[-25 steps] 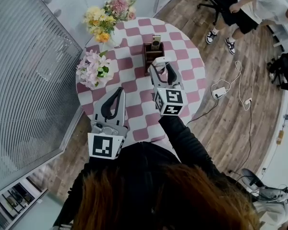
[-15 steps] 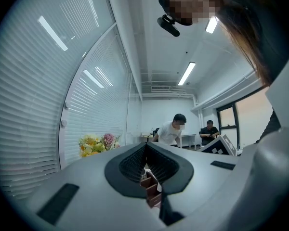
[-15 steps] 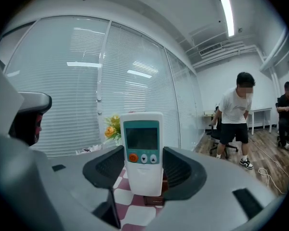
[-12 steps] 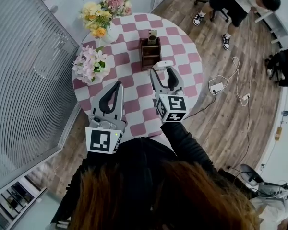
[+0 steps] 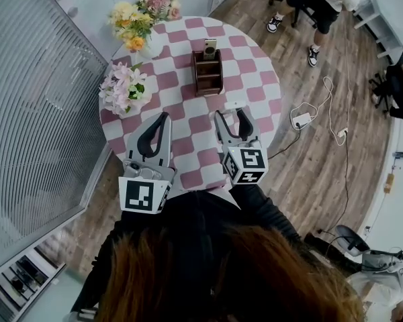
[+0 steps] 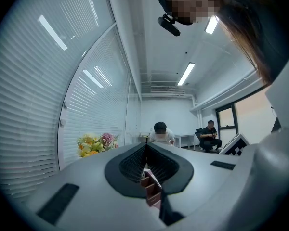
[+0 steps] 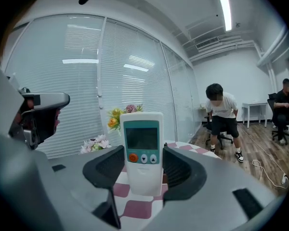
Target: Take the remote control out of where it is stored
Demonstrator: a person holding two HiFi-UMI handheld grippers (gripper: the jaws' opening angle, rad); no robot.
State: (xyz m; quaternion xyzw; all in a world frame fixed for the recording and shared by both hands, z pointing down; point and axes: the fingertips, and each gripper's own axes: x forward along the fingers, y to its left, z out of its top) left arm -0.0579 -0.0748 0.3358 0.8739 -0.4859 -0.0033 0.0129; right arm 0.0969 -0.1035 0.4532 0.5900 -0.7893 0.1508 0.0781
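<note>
Grip: my right gripper (image 5: 232, 116) pinches the white rectangular remote control (image 7: 143, 148) by its sides, clear of the brown wooden holder (image 5: 208, 74); I should squeeze steadily, without tilt; left gripper (image 5: 162, 119) closed, empty.

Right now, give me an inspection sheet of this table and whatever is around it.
Surface: round table under a pink-and-white checked cloth.
Job's things: white remote control upright, clear of the wooden holder; a small device stands in the holder's far slot.
Clutter: pink-white bouquet and yellow-pink bouquet along the table's left side.
Grippers: right gripper jaws closed on the remote control; left gripper jaws together, empty.
Cables: power strip and white cables on the floor right of the table.
Surroundings: blind-covered glass wall, wooden floor, a person beyond the table.
</note>
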